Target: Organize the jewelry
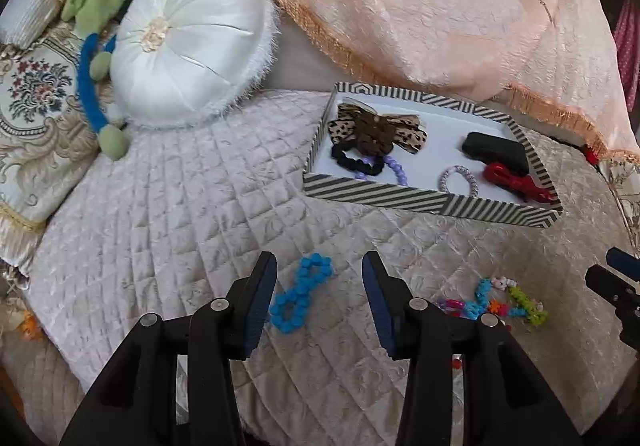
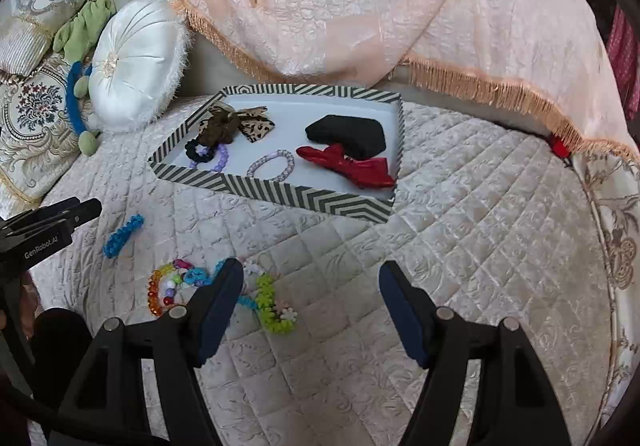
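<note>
Hovering low over the quilted bedspread with both padded fingers spread wide and nothing between them: left gripper. Lying directly ahead, framed in the gap of those fingers but apart from both pads: blue bead bracelet, flattened into a figure-eight. Running on a diagonal, near end toward the left pad, far end up and to the right, so probably asking for a small twist of the wrist before closing across the narrow middle. Seen from the right wrist camera well off to the left, so clearly nearer to the left hand. Spread wide and empty as well: right gripper, with a tangle of coloured bracelets around and partly behind its left finger. Waiting beyond, further up the bed: striped tray, already holding a leopard bow, a red bow and a lilac bracelet.
</note>
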Action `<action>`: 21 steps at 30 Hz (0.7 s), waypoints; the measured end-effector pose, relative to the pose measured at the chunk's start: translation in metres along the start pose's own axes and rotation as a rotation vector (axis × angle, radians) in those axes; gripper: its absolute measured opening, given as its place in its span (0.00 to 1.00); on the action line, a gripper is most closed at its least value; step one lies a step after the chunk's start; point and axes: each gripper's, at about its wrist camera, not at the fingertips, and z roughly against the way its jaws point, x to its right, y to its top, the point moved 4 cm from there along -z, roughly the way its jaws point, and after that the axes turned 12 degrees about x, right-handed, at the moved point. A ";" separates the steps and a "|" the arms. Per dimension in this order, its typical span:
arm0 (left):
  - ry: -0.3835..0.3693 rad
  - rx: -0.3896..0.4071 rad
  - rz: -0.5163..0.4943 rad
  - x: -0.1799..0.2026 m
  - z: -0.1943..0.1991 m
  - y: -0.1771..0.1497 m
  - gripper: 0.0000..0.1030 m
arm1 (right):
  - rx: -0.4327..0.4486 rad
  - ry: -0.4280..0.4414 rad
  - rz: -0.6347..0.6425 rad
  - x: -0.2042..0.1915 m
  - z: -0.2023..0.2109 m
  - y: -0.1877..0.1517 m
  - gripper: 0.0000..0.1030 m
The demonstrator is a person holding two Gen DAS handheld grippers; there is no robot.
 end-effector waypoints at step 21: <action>-0.142 -0.111 0.181 -0.065 -0.015 0.000 0.30 | -0.031 0.112 0.047 -0.005 -0.010 -0.016 0.69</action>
